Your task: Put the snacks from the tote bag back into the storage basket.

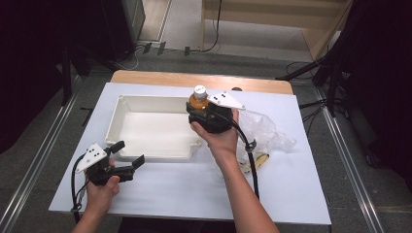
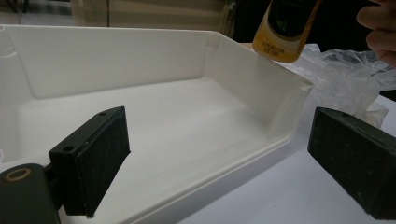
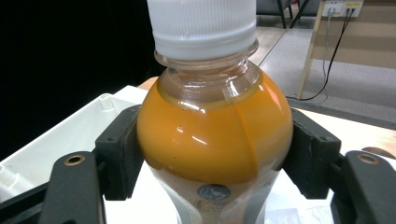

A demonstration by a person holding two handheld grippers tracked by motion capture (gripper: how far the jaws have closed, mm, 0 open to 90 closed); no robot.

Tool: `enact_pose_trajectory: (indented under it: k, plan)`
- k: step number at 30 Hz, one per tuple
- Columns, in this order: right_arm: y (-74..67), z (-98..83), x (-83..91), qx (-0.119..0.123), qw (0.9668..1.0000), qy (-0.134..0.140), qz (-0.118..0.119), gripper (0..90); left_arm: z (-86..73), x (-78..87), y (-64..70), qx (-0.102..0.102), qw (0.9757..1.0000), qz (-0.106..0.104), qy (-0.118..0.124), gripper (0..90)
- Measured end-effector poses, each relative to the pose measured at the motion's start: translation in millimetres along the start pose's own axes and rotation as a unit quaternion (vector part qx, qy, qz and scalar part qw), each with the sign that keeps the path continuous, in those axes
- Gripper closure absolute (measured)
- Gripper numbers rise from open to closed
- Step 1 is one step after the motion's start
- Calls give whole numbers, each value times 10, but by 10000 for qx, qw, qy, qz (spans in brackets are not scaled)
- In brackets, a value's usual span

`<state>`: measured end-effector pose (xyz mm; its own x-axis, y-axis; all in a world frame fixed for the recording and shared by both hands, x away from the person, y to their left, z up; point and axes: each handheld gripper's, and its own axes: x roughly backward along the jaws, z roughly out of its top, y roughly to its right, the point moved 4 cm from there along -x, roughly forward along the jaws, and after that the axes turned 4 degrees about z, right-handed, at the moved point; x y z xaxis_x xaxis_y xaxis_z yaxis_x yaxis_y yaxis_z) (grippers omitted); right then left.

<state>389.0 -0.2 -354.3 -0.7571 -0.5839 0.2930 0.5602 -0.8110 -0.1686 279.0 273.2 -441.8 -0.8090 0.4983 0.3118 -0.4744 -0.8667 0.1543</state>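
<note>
Grey carpeted floor (image 1: 252,58) with trailing cables, pale wooden furniture (image 1: 311,22) behind, dark curtains (image 1: 29,58) at the sides.

Wooden counter (image 1: 145,76) under a white sheet (image 1: 194,189); on the sheet, an empty white plastic tray (image 1: 145,104), beside it a crumpled clear plastic bag (image 1: 267,133).

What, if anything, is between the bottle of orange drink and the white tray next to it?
Nothing visible. The right gripper holds the bottle up at the white tray's right wall, and the tray's floor lies bare. The left gripper waits open at the tray's near rim.
</note>
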Motion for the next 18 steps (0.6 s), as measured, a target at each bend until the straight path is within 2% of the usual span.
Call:
enact_pose_trajectory:
  k: [18]
  plan:
    - [-104, 29, -93, 16, 10000, -11, 93, 308, 13, 12, 5, 11, 10000, 2, 40, 53]
